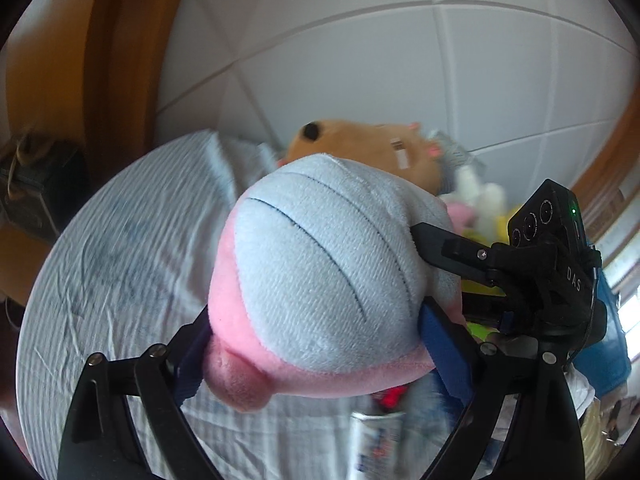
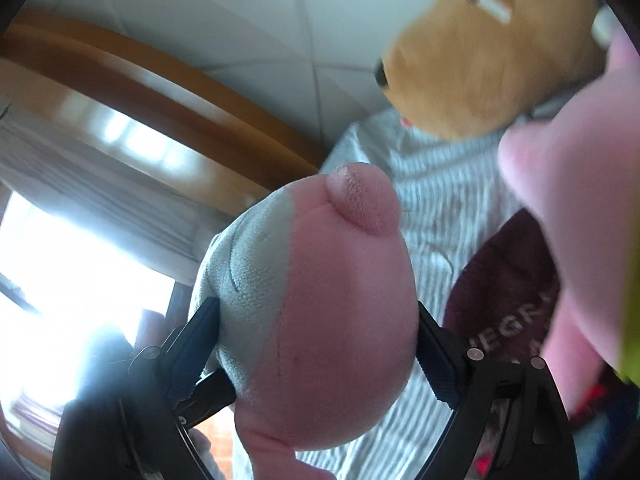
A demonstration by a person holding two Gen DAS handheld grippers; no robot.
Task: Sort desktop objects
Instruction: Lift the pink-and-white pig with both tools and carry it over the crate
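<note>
A pink and light-blue plush toy (image 1: pixel 320 276) fills the left wrist view. My left gripper (image 1: pixel 316 332) is shut on it, blue pads pressed into both sides. The right gripper (image 1: pixel 432 248) comes in from the right and clamps the same toy. In the right wrist view the plush toy (image 2: pixel 320 320) sits between my right gripper's (image 2: pixel 320 344) jaws, held above the striped cloth (image 2: pixel 448 200). A brown plush animal (image 1: pixel 368 144) lies behind; it also shows in the right wrist view (image 2: pixel 488 56).
A round table with a blue-striped cloth (image 1: pixel 132 248) lies below. Pink, white and yellow soft toys (image 1: pixel 484 204) are piled at the far right. A white tube (image 1: pixel 376 448) and a dark red object (image 2: pixel 508 300) lie on the cloth. White tiled floor (image 1: pixel 400 60) beyond.
</note>
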